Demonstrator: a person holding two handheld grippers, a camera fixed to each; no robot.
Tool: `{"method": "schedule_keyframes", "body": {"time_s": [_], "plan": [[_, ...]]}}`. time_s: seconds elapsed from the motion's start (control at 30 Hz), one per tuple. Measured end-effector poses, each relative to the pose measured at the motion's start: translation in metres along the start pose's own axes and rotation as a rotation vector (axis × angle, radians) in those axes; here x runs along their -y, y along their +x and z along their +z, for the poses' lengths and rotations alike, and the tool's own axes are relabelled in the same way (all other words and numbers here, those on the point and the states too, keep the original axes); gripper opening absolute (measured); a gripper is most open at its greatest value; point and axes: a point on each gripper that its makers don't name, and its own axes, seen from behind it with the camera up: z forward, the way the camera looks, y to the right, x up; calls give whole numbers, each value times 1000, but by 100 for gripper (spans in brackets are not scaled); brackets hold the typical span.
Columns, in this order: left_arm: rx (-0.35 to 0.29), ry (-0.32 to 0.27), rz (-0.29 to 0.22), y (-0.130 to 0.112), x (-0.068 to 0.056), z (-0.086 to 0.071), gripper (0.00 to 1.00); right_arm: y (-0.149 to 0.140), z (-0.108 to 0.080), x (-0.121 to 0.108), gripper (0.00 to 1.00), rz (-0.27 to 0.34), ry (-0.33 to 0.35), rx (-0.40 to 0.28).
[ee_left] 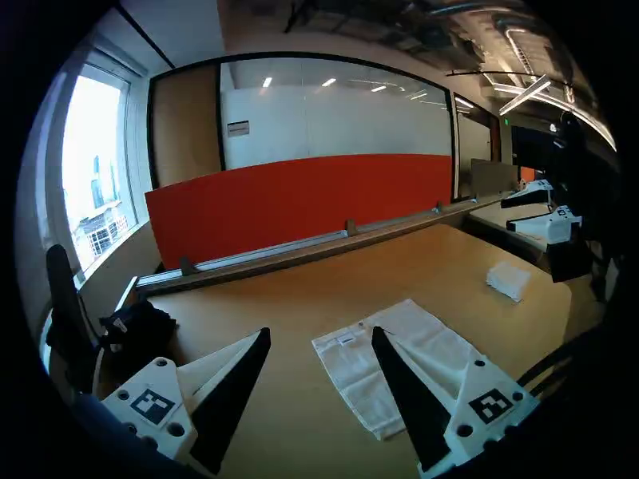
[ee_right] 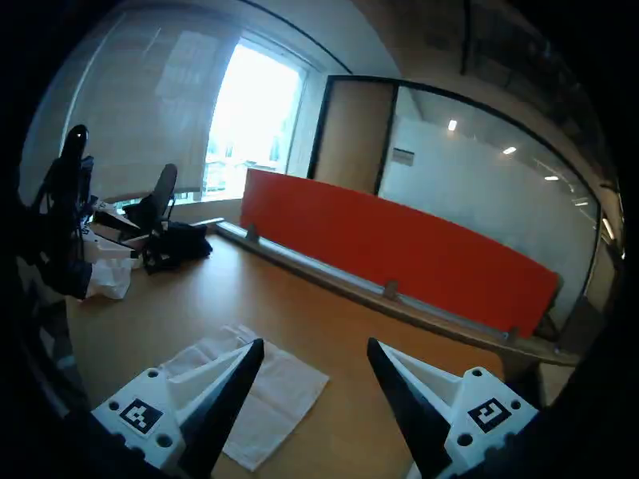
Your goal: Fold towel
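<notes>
Left gripper view, left gripper [ee_left: 319, 331] jaws spread, empty, one white towel [ee_left: 391, 363] flat on table [ee_left: 399, 263], partly behind right finger, one small folded cloth [ee_left: 509, 279] beyond right, one black bag [ee_left: 140, 331] left, one orange partition [ee_left: 303, 199] ahead, right gripper [ee_right: 314, 343] jaws spread too, towel behind left finger

Nothing here can be read as a word or number. In the left gripper view, a small tag [ee_left: 346, 338] on the towel [ee_left: 423, 335], near its eleven o'clock corner, carries print too fine to make out. A paper notice [ee_left: 238, 128] on the glass wall [ee_left: 335, 120], at eleven o'clock, is blurred. The left gripper [ee_left: 319, 331] bears square black-and-white markers [ee_left: 152, 405] on both fingers, at seven and five o'clock: patterns, no letters. In the right gripper view the notice [ee_right: 402, 156] sits at one o'clock, unreadable. The right gripper [ee_right: 314, 342] bears similar markers [ee_right: 489, 415].
</notes>
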Motion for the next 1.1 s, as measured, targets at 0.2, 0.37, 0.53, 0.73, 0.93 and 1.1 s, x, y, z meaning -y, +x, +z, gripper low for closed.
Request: {"method": "schedule_keyframes", "body": {"time_s": [0.2,0.37,0.53,0.73,0.93,1.1], "plan": [[30,-18,20,-20,-8,5,94,-18,6,11,100,-9,28,30],[52,-30,16,-37,-14,9,94,-38,11,19,100,-16,44,61],[74,-51,13,-55,-23,15,94,-58,16,28,100,-15,60,90],[105,-77,32,-77,-35,23,94,-85,22,37,100,-12,73,123],[142,-99,48,-102,-48,30,94,-112,27,51,100,-10,96,160],[174,-120,58,-124,-58,35,94,-136,32,61,100,-7,113,191]]}}
